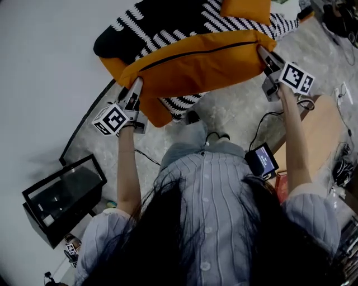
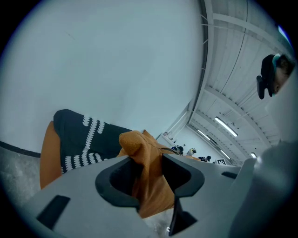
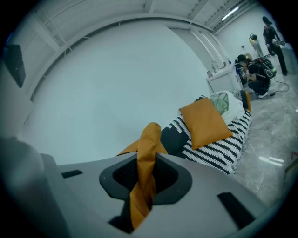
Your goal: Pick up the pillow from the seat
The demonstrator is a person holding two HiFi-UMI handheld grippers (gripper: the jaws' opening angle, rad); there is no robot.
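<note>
Left claw [image 2: 148, 176] and right claw [image 3: 143, 181] are each clenching an end of the orange pillow [image 1: 196, 62], holding it stretched above the striped seat [image 1: 168, 25]. Pickup is looking mostly done; pillow is probably hanging clear, though any contact is hard to confirm.

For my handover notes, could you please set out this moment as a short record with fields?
held item: orange pillow, stretched between both grippers
left gripper: jaws shut on the pillow's left corner
right gripper: jaws shut on the pillow's right corner
seat: black-and-white striped seat, behind the held pillow
also on seat: second orange pillow
clear of seat: cannot tell
</note>
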